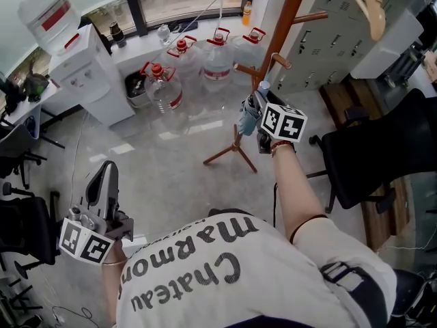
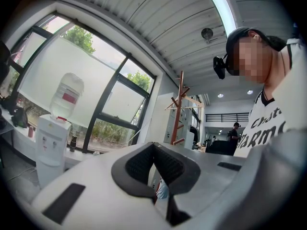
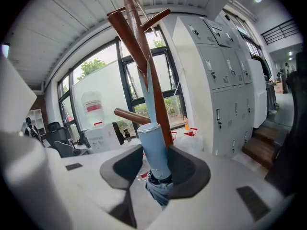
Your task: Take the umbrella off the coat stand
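1. In your head view, the right tool [image 1: 258, 104] and its marker cube [image 1: 283, 123] cover most of the umbrella [image 1: 246, 120].
2. The coat stand [image 1: 290, 9] is cut off by that view's top edge.
3. In your right gripper view, the umbrella's lower end sinks behind the tool's body.
4. Past the left tool [image 2: 154, 152], a pale blue scrap [image 2: 163, 190] is too small to name.
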The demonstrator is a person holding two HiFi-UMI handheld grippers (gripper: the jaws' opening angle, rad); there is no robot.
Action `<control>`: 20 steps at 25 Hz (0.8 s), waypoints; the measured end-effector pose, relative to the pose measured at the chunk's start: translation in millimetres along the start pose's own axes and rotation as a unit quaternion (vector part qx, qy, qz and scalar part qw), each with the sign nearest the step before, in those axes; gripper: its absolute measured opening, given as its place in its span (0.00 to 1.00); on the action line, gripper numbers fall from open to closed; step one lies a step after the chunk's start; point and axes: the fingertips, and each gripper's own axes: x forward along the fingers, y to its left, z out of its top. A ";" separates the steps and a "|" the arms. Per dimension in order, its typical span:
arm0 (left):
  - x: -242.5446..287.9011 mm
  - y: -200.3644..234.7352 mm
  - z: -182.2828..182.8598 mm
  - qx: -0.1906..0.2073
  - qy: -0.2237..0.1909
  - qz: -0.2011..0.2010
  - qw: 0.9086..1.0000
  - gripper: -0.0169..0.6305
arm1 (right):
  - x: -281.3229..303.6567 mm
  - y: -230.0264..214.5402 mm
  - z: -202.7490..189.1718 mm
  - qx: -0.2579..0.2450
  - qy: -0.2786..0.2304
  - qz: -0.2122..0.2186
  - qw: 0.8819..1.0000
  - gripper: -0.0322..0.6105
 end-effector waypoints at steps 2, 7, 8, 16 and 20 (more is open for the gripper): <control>-0.2 0.2 -0.3 -0.001 -0.001 0.000 1.000 0.06 | -1.0 -0.7 -0.6 -0.004 0.001 -0.007 1.000 0.31; -0.2 -1.9 2.5 0.001 -0.004 -0.007 1.000 0.06 | -4.1 5.8 0.1 -0.012 0.008 0.000 1.000 0.29; -0.3 -2.8 2.7 0.002 -0.004 -0.008 1.000 0.06 | -4.4 7.4 0.3 -0.012 0.010 0.003 1.000 0.29; -9.4 -1.8 6.1 -0.001 -0.010 -0.003 1.000 0.06 | -12.3 19.1 -1.3 -0.040 0.026 0.008 0.999 0.29; -11.1 -3.0 3.3 -0.002 -0.007 -0.007 1.000 0.06 | -17.0 19.7 -1.3 -0.033 0.028 0.008 0.999 0.29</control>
